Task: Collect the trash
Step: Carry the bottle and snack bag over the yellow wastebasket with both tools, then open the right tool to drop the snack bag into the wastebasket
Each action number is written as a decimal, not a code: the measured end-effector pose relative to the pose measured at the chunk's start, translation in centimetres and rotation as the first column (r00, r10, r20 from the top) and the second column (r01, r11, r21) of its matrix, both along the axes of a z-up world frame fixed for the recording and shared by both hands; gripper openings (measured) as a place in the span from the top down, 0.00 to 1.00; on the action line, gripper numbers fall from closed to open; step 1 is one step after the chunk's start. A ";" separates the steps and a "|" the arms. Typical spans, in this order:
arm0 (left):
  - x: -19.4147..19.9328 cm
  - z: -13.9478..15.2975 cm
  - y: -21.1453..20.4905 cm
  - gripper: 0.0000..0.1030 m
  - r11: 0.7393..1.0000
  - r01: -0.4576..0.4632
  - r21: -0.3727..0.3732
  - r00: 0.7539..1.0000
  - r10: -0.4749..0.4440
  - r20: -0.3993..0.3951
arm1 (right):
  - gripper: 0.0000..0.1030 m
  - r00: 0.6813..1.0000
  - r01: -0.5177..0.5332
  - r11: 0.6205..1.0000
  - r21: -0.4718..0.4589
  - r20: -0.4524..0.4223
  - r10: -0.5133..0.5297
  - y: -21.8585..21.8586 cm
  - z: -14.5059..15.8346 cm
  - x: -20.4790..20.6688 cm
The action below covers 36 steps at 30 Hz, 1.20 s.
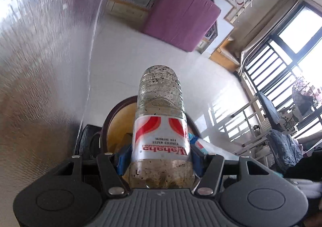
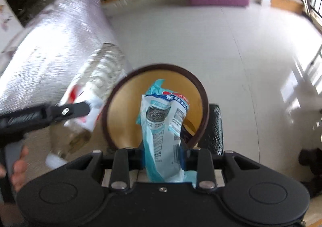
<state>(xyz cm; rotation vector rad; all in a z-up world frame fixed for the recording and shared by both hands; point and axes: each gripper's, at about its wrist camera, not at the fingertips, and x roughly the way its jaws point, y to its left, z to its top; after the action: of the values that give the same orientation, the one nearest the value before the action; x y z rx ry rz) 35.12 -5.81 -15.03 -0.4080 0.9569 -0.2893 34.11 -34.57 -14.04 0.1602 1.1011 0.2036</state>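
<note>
Both grippers are loaded: the left gripper has its blue pads clamped on the labelled waist of a clear Wahaha water bottle, and the right gripper is closed on a light-blue steel-wool wrapper. Each piece of trash hangs above the round bin — dark brown rim, yellow inside — which stands on the pale floor just right of a silvery covered surface. By my reading the picking-up is done and the dropping is not: nothing has been let go, and only a dark scrap shows inside the bin by its near right wall. The bottle's long axis runs straight away from its gripper, base far and cap end near; in the right wrist view it slants from near left to far right, left of the bin's rim. The wrapper's long axis points forward too, its torn end far, over the bin's mouth.
</note>
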 end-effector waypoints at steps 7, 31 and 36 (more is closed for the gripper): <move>1.1 -3.6 -0.3 0.41 1.000 0.021 -0.005 0.997 -0.021 -0.067 | 0.69 0.979 0.068 0.992 -0.110 -0.182 -0.088 2.2 -6.2 6.9; 2.6 -5.2 -0.9 0.41 1.000 0.020 0.014 0.998 -0.019 -0.060 | 0.57 0.979 -0.103 0.958 -0.267 -0.199 0.050 6.2 -15.7 11.3; 3.7 -6.2 -1.0 0.41 0.999 0.039 -0.038 0.994 -0.042 -0.097 | 0.27 0.997 0.029 0.995 -0.097 -0.069 -0.036 3.0 -10.3 9.8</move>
<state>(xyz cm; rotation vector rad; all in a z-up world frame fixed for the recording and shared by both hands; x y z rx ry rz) 38.81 -6.81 -21.24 -0.4390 1.0579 -0.3258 43.91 -31.62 -24.38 0.0997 1.1756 0.1165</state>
